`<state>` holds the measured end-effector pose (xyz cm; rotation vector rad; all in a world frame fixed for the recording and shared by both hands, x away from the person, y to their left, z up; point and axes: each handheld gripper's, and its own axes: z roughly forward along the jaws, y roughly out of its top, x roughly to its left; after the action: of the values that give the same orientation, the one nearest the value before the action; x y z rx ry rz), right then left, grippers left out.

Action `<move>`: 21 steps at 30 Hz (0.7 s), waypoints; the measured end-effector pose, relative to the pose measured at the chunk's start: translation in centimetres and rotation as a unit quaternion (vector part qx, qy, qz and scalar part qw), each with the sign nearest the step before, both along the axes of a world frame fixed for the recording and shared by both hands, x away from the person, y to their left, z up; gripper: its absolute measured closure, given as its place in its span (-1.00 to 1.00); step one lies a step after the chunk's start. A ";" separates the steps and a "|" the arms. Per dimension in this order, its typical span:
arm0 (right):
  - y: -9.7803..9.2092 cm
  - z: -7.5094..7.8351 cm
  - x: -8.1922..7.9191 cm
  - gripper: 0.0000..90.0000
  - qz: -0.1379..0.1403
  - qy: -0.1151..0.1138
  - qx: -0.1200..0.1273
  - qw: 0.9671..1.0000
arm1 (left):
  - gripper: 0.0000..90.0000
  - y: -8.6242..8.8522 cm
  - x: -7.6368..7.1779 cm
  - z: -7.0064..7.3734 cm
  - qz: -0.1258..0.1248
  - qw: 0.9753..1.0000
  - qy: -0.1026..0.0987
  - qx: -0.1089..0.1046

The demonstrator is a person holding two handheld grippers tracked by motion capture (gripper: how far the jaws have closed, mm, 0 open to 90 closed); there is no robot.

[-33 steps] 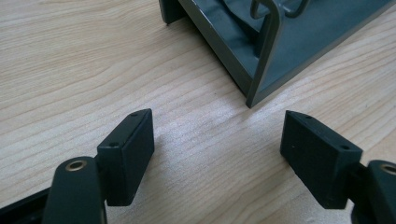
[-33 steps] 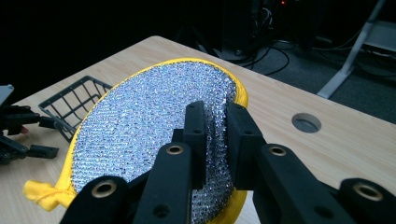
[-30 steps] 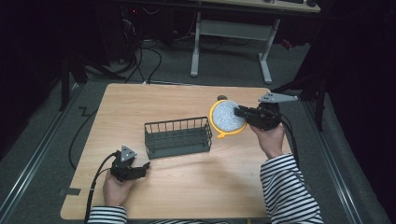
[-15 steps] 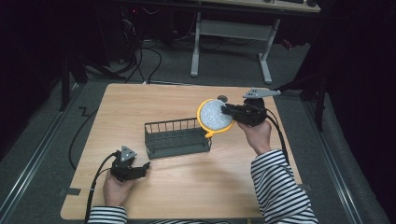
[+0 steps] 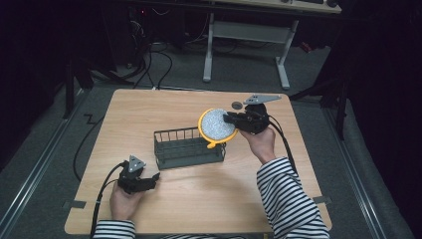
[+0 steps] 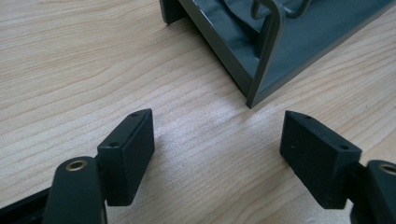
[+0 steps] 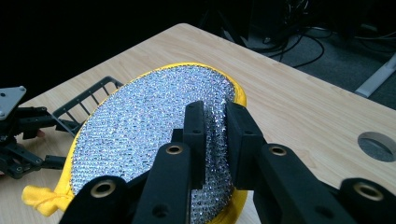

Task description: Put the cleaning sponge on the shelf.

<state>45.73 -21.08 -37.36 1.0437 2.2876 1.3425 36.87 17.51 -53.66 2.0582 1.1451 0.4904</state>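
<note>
At the near left of the tabletop (image 5: pixel 149 109), we rest our left hand-held gripper (image 5: pixel 149 180) on the wood, its jaws spread wide and empty; in the left gripper view (image 6: pixel 217 149) they frame bare grain just short of a corner of the dark grey wire rack (image 6: pixel 280 42). Toward the middle, the wire rack (image 5: pixel 186 149) stands upright on the tabletop, well apart from that left hand. Above the rack's right end we hold a round scouring pad (image 5: pixel 216 124), silver mesh with a yellow rim, tilted up on edge. Our right hand-held gripper (image 5: pixel 230 119) is clamped on the pad's right side, and the right gripper view (image 7: pixel 215 140) shows the two black jaws pinching the glittering mesh (image 7: pixel 154 121) between them, with the pad's yellow loop hanging at its lower edge. Farther right, a striped sleeve (image 5: pixel 288 199) runs back toward the near edge, and a round hole (image 5: pixel 237 105) sits in the tabletop beyond the gripper.
</note>
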 end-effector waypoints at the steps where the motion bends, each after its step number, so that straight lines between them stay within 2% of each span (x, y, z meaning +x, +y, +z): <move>1: 0.2 -0.1 0.1 0.77 0.001 0.001 -0.002 1.000 | -0.41 0.0 0.0 0.0 0.000 1.000 0.000 0.000; 10: 1.7 -0.8 0.8 0.77 -0.002 0.002 -0.013 1.000 | -0.41 0.0 0.0 0.0 0.000 1.000 0.000 0.000; 21: 2.6 -2.0 1.5 0.76 -0.008 0.009 -0.017 1.000 | -0.41 0.0 0.0 0.0 0.001 1.000 0.000 -0.001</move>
<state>47.22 -18.49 -39.34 1.0662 2.3011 1.2881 36.88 17.51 -53.66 2.0561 1.1464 0.4896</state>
